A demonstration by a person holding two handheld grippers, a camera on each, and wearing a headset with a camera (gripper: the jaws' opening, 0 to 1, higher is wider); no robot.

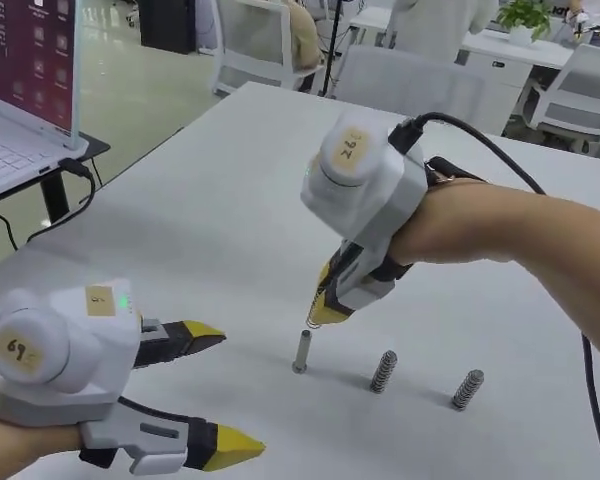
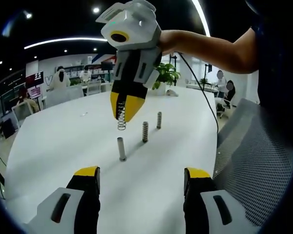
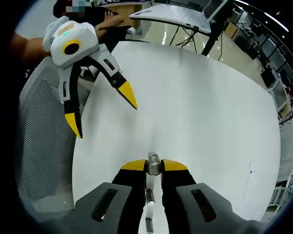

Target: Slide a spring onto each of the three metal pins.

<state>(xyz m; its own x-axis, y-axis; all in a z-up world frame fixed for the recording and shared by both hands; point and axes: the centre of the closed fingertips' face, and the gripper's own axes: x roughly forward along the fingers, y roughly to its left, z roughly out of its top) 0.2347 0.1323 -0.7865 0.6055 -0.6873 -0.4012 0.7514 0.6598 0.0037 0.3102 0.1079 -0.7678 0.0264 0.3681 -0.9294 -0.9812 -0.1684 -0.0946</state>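
Note:
A bare metal pin (image 1: 302,352) (image 2: 121,148) stands upright on the white table (image 1: 210,220). To its right stand two more pins, each wearing a spring (image 1: 383,371) (image 1: 467,389) (image 2: 145,131) (image 2: 159,120). My right gripper (image 1: 320,315) (image 2: 125,111) (image 3: 154,168) points down just above the bare pin, shut on a loose spring (image 2: 121,117) (image 3: 154,165) that hangs from its yellow tips. The spring's lower end is a little above the pin's top. My left gripper (image 1: 230,392) (image 2: 142,173) (image 3: 102,111) rests open at the near left, holding nothing.
An open laptop (image 1: 20,80) sits on a side stand at the far left with a cable. Grey chairs (image 1: 580,95) and desks stand beyond the table's far edge. A mesh chair (image 2: 254,161) is close by the table's near side.

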